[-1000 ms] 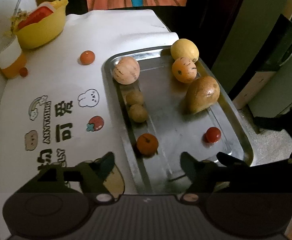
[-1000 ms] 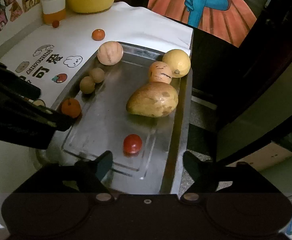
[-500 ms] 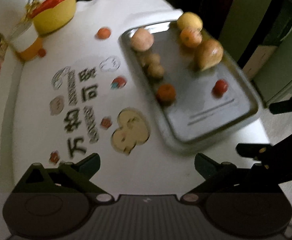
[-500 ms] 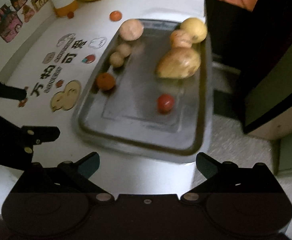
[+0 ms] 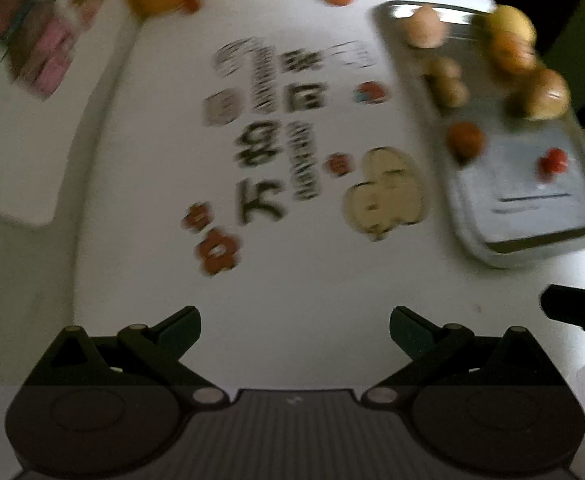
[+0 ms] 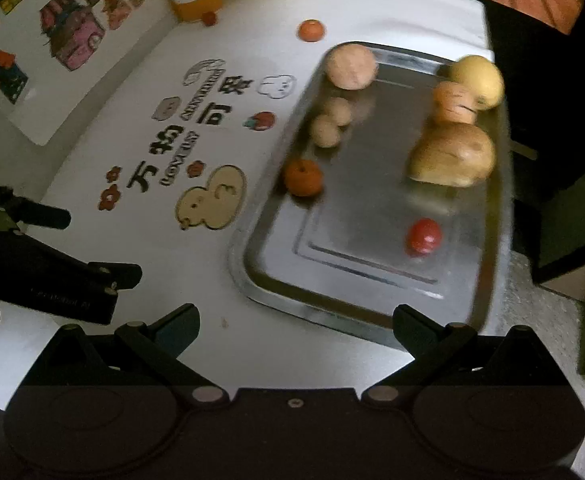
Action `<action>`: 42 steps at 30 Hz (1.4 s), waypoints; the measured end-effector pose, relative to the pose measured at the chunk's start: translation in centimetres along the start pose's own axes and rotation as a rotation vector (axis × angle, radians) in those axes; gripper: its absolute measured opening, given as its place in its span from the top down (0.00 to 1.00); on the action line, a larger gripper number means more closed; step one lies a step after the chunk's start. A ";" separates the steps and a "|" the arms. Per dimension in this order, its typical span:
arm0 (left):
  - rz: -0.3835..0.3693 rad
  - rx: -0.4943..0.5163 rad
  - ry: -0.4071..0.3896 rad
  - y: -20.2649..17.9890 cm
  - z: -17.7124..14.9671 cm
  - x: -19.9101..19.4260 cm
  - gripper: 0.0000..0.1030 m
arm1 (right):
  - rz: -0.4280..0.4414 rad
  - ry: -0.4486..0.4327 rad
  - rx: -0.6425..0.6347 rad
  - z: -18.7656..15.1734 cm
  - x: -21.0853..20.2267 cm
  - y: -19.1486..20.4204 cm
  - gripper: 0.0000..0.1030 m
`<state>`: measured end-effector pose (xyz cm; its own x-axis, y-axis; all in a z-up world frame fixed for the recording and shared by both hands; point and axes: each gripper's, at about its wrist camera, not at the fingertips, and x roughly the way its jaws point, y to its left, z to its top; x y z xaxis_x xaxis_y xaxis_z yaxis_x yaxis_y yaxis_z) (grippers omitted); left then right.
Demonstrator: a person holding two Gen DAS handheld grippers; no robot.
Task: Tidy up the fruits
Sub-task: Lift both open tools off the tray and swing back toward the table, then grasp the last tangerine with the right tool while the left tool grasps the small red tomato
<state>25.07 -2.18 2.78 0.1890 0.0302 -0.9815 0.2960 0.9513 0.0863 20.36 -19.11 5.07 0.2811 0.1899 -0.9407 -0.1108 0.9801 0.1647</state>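
Fruits lie loose on the metal tray (image 6: 276, 280) at the table's right edge; one small orange (image 6: 311, 31) sits outside. Left gripper (image 5: 295, 326) and right gripper (image 6: 295, 326) both gape, empty.

Ahead and left of your right gripper, the white tablecloth (image 6: 252, 12) reads "万物可爱" (image 6: 196, 132) in black; the smaller Latin lettering beside it is too blurred to read.

Two handheld grippers, both with jaws spread wide and empty.

The left gripper (image 5: 295, 328) points forward and grips nothing. The right gripper (image 6: 295, 325) does the same, and the left gripper's dark body shows at its left.
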 end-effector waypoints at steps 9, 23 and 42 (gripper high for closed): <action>0.060 -0.162 0.052 5.2 -0.1 1.4 0.01 | 0.039 0.003 -0.087 2.5 1.0 3.4 0.01; 0.079 -0.176 0.006 8.5 6.2 2.8 0.01 | 0.068 -0.031 -0.107 8.1 3.1 5.8 0.01; 0.050 -0.306 -0.168 10.1 17.6 5.0 0.01 | -0.099 -0.302 -0.051 16.3 5.1 3.1 0.01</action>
<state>45.52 2.18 1.76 0.3553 0.0520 -0.9333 -0.0071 0.9986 0.0530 37.00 -14.17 5.65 0.5626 0.1102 -0.8193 -0.1148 0.9919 0.0546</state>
